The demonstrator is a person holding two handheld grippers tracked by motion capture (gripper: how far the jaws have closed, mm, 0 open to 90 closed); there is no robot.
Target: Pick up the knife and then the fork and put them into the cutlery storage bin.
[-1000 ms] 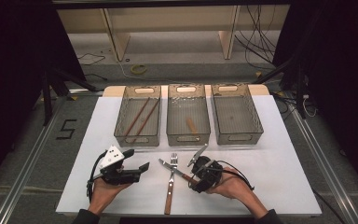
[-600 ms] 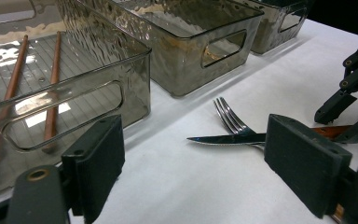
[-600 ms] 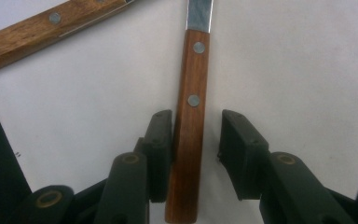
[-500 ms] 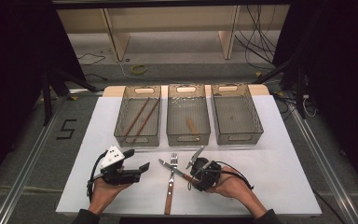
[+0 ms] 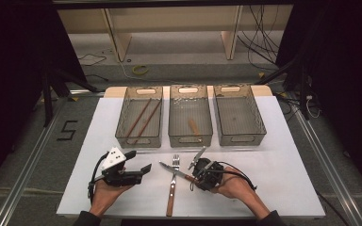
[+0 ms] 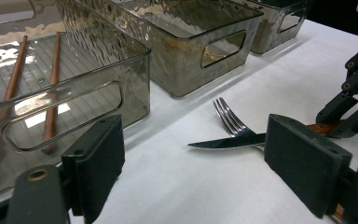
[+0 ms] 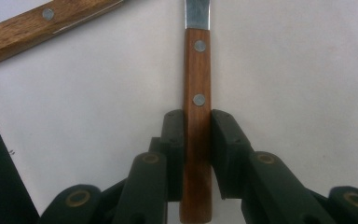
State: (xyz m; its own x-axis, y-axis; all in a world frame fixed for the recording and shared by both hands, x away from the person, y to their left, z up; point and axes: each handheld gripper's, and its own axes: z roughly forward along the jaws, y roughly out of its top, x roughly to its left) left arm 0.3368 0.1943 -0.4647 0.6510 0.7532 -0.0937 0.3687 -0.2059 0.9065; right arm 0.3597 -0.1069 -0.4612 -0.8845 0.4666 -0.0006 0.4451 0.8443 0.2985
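Right gripper view showed the right gripper (image 7: 197,140) with jaws just closing, pinching the knife (image 7: 197,93) handle. Handle ran lengthwise between them. Left gripper (image 5: 139,162) stood spread, empty.

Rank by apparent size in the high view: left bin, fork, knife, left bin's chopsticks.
1. left bin, clearly largest
2. fork
3. chopsticks, each looks about the fork's length, so 2 and 3 are unsure
4. knife, handle end hidden in the right gripper

Knife (image 7: 196,93): glossy wood handle, metal rivets, polished steel blade. Fork (image 6: 230,120): shiny metal. Bins (image 6: 186,42): smoky translucent plastic. Pads (image 6: 303,163): matt black.
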